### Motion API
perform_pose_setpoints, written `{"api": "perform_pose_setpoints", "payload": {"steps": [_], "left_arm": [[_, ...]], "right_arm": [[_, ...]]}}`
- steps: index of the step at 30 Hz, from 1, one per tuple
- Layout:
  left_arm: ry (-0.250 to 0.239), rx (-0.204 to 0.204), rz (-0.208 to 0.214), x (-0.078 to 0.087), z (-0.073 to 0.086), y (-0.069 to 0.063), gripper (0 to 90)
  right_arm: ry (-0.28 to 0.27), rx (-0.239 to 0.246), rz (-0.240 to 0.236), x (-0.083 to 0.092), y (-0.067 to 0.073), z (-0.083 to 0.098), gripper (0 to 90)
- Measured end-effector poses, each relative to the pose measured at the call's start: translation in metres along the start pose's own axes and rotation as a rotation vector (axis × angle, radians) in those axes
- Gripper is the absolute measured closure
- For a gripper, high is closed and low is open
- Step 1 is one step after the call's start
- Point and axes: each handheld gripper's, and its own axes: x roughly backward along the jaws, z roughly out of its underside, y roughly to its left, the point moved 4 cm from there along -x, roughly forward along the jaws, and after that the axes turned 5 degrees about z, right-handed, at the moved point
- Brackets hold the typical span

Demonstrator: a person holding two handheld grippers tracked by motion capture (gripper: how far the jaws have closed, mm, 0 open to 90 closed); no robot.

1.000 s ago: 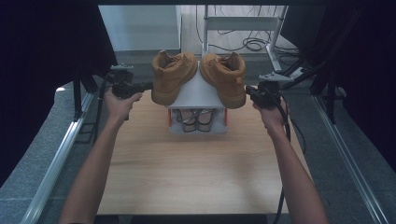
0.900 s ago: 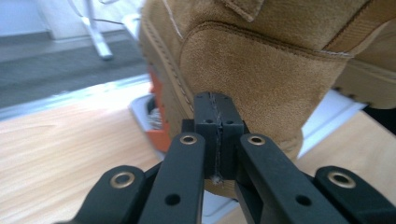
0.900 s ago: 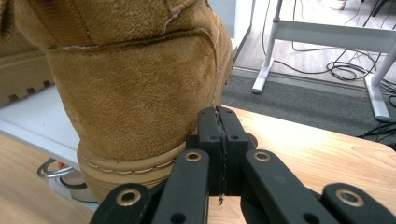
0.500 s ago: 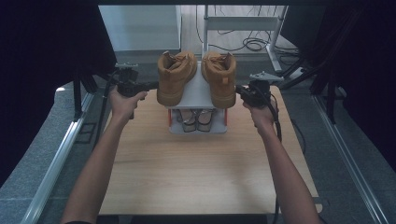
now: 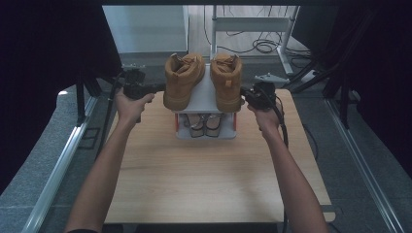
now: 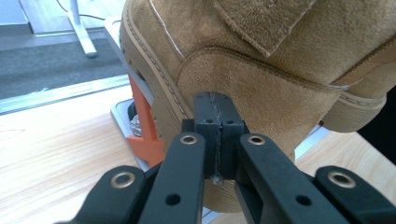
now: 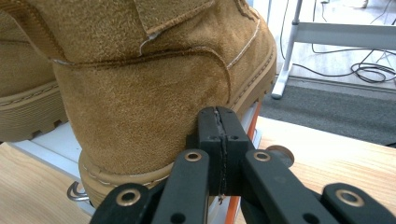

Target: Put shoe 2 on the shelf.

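Boots: left boot (image 5: 183, 80) and right boot (image 5: 227, 81) stood on top of the rack (image 5: 205, 127).
Left gripper (image 5: 154, 88): fingers clenched, empty, against left boot's heel.
Right gripper (image 5: 244, 93): fingers clenched, empty, at right boot's heel.

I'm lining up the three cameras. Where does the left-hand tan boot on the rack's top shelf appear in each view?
High view: left boot upper centre, on the shelf.
Left gripper view: its heel, close ahead.
Right gripper view: left edge.
Shared landmark: orange rack upright.

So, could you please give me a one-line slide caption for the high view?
Two shut grippers, left and right, flank tan boots on a small rack.
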Motion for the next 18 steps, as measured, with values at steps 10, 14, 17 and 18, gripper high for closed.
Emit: {"api": "perform_pose_setpoints", "payload": {"steps": [10, 14, 17, 18], "left_arm": [[0.03, -0.047, 0.08, -0.026, -0.006, -0.026, 89.8], [0.029, -0.048, 0.088, -0.031, -0.006, -0.031, 89.8], [0.029, -0.032, 0.103, -0.03, -0.005, -0.03, 89.8], [0.026, -0.027, 0.107, -0.03, -0.005, -0.03, 89.8]], "right_arm": [[0.009, -0.033, -0.003, -0.005, 0.005, -0.002, 90.0], [0.02, -0.016, -0.003, -0.01, 0.012, -0.003, 89.9], [0.016, -0.038, -0.006, -0.011, 0.011, -0.003, 90.0], [0.015, -0.042, -0.008, -0.012, 0.011, -0.003, 90.0]]}}
